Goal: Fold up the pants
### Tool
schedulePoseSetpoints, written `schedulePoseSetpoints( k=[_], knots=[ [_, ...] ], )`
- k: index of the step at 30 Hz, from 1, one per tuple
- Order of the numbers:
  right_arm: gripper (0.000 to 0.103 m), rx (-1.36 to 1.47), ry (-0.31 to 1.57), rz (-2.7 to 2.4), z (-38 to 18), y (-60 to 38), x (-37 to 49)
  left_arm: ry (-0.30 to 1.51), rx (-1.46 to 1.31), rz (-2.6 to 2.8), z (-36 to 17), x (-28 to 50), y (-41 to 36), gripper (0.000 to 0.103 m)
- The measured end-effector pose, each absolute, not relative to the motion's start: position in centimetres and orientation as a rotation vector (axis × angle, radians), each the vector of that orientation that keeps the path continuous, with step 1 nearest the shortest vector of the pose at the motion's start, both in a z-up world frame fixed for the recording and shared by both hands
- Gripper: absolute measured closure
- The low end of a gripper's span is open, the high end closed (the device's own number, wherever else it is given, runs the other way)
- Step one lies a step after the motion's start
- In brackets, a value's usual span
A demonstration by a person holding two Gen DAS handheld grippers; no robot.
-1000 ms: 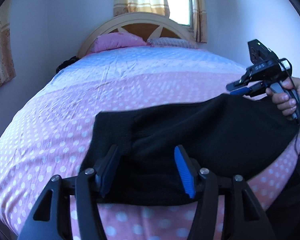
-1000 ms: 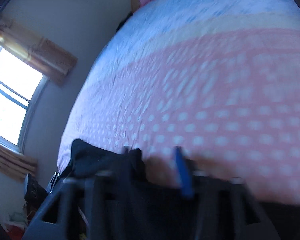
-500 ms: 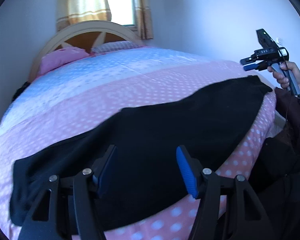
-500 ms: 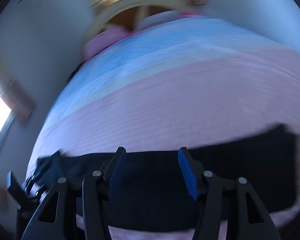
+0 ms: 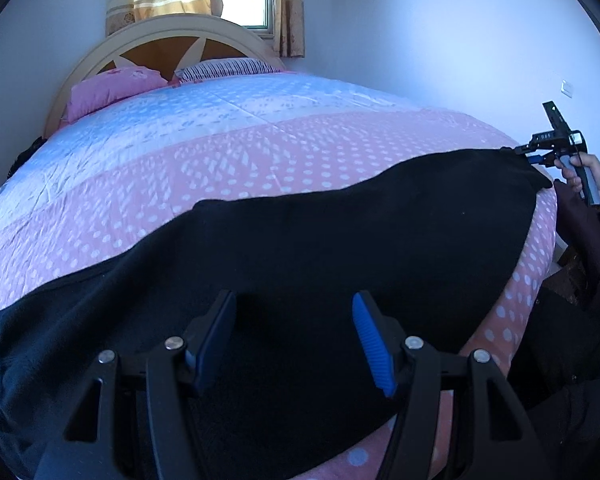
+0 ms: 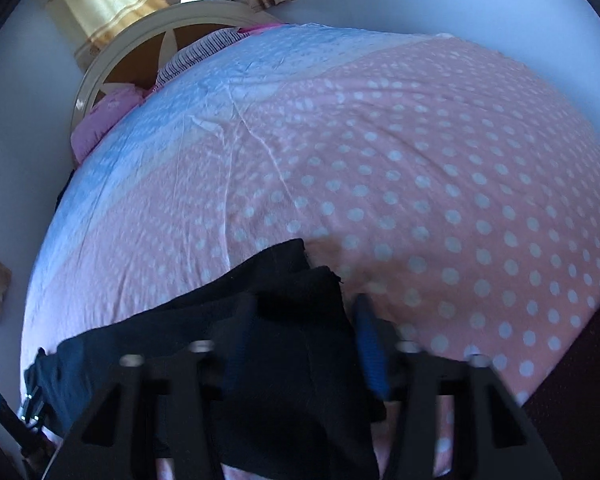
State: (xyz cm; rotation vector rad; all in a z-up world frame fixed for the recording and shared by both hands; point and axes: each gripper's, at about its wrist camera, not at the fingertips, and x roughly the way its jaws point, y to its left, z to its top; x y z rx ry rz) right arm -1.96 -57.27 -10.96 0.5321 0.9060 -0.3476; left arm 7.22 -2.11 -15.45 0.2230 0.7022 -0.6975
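Now spread long along bed (image 5: 300,152) foot edge: pants (image 5: 300,248); left hand-held gripper (image 5: 294,340) released, right hand-held gripper (image 6: 300,344) parted astride leg end; folding next.

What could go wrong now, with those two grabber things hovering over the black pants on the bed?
1. The black pants lie close to the near edge of the bed; a pull toward the person might drag them off.
2. The right gripper sits over the bunched, layered end of the pants and may pinch only one layer, spoiling the fold.
3. The left gripper is open above plain mid-cloth with no edge between its fingers, so closing there might just raise a wrinkle.
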Motion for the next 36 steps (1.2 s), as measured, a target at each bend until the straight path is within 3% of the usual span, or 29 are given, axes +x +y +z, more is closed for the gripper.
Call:
schedulePoseSetpoints(
  k=[2,3,9,14,18,19,21,30,32,33,36],
  knots=[
    [0.086,0.503,0.891,-0.354,-10.9,-56.8,-2.1,0.704,0.218,-0.697,-15.5,7.2,-2.0,0.04],
    [0.088,0.498,0.87,-0.344,-10.2,-56.6,-2.2,0.704,0.217,-0.696,-15.5,7.1,-2.0,0.04],
    [0.093,0.443,0.774,-0.38,-7.6,-56.1,-1.6,0.7,0.224,-0.691,-15.5,7.1,-2.1,0.04],
    [0.093,0.409,0.826,-0.407,-10.3,-56.5,0.7,0.683,0.248,-0.675,-15.7,7.0,-2.2,0.039],
    [0.079,0.468,0.79,-0.387,-11.6,-57.4,-0.1,0.679,0.25,-0.673,-15.7,7.0,-2.2,0.038],
    [0.065,0.516,0.799,-0.376,-11.4,-57.7,-0.8,0.677,0.247,-0.675,-15.7,7.0,-2.2,0.038],
    [0.05,0.574,0.815,-0.392,-10.9,-58.2,-2.4,0.676,0.242,-0.675,-15.7,7.0,-2.1,0.037],
    [0.05,0.523,0.931,-0.393,-10.7,-56.7,-6.9,0.672,0.241,-0.661,-15.7,7.0,-2.1,0.033],
    [0.064,0.475,0.968,-0.438,-11.7,-56.2,-6.7,0.672,0.242,-0.661,-15.7,7.0,-2.1,0.032],
    [0.077,0.483,0.992,-0.419,-12.5,-56.1,-6.6,0.673,0.241,-0.659,-15.7,7.0,-2.1,0.032],
    [0.086,0.434,1.001,-0.409,-12.1,-55.1,-7.0,0.677,0.237,-0.652,-15.7,7.0,-1.8,0.031]
  ],
)
